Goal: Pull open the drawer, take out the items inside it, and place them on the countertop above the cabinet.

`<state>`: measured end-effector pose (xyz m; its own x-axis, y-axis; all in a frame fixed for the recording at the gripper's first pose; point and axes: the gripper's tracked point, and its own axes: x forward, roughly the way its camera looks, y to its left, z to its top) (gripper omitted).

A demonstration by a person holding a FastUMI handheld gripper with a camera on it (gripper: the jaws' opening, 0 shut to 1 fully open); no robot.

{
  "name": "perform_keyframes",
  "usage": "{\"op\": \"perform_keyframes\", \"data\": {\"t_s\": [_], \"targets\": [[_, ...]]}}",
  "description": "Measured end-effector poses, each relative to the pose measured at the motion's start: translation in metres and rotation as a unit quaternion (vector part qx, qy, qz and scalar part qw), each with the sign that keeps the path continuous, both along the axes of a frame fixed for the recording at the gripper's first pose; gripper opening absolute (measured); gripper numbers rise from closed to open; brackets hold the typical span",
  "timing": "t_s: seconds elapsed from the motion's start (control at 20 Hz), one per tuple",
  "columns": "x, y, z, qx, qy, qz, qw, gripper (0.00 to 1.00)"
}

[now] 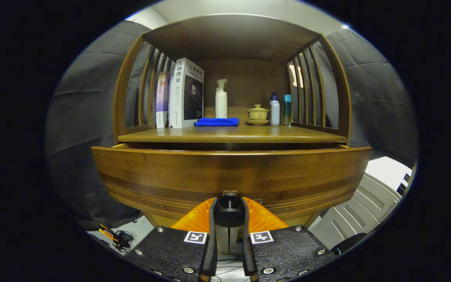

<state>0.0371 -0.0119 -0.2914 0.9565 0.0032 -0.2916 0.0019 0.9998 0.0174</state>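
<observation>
A: Where is the drawer (229,174)?

B: Straight ahead of the fingers, its wooden front standing out a little from the cabinet (231,39), with a dark gap along the top edge. Its inside cannot be seen from here.

A: And the gripper (229,213)?

B: Its two fingers are closed on the dark knob (229,209) at the lower middle of the drawer front, one pressing on each side.

A: What lies beyond that?

B: Above the drawer sits the countertop (288,136), set back past the drawer's edge. Straight beyond the fingers a folded blue cloth (217,122) lies on it, with a white pump bottle (221,100) upright just behind it. To the left of those stand two books (184,94), upright against the slatted side. To the right sits a small lidded cup (257,112) on a saucer, then a white bottle (275,109) with a dark cap, and a teal bottle (287,109) just beside it.

A: Anything lower down?

B: Left of the fingers, some cables (114,235) lie on the floor.
</observation>
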Motion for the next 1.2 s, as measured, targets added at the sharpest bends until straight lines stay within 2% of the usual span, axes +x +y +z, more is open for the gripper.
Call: {"op": "perform_keyframes", "data": {"t_s": [0.3,1.2], "targets": [[-0.038,0.001,0.002,0.016,-0.008,0.007,1.000,0.26],[-0.115,0.014,0.005,0.026,0.032,0.009,0.999,0.26]]}}
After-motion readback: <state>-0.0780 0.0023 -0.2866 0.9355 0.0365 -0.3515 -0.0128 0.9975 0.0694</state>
